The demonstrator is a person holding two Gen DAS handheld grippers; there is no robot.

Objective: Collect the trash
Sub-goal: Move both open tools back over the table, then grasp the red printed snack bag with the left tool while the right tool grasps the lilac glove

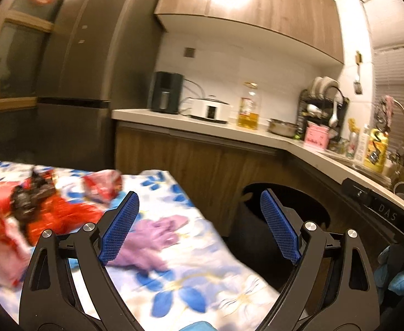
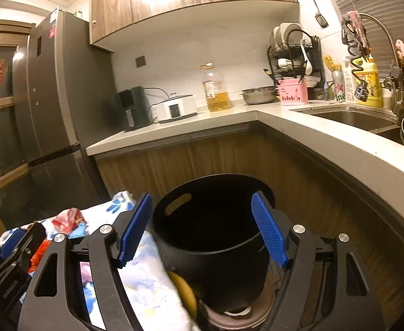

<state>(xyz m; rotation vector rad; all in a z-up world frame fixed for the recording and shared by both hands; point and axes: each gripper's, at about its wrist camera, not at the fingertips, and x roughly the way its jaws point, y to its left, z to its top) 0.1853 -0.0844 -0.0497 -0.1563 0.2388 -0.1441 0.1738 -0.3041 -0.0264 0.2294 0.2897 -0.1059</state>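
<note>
A table with a floral cloth (image 1: 191, 284) carries trash: red wrappers (image 1: 64, 215), a crumpled red-and-white packet (image 1: 102, 184), a dark wrapper (image 1: 28, 195) and a purple crumpled piece (image 1: 152, 237). My left gripper (image 1: 199, 229) is open and empty above the table's right edge, the purple piece beside its left finger. A black bin (image 2: 210, 231) with a handle slot stands on the floor right of the table. My right gripper (image 2: 202, 231) is open and empty over the bin's mouth. The left gripper (image 2: 11, 251) shows at lower left in the right wrist view.
A kitchen counter (image 2: 298, 127) wraps the corner, with an oil bottle (image 2: 215, 88), a steel bowl (image 2: 258, 95), a dish rack (image 2: 293, 52) and a sink (image 2: 353, 117). A fridge (image 2: 53, 104) stands left. A yellow object (image 2: 185, 289) lies by the bin's foot.
</note>
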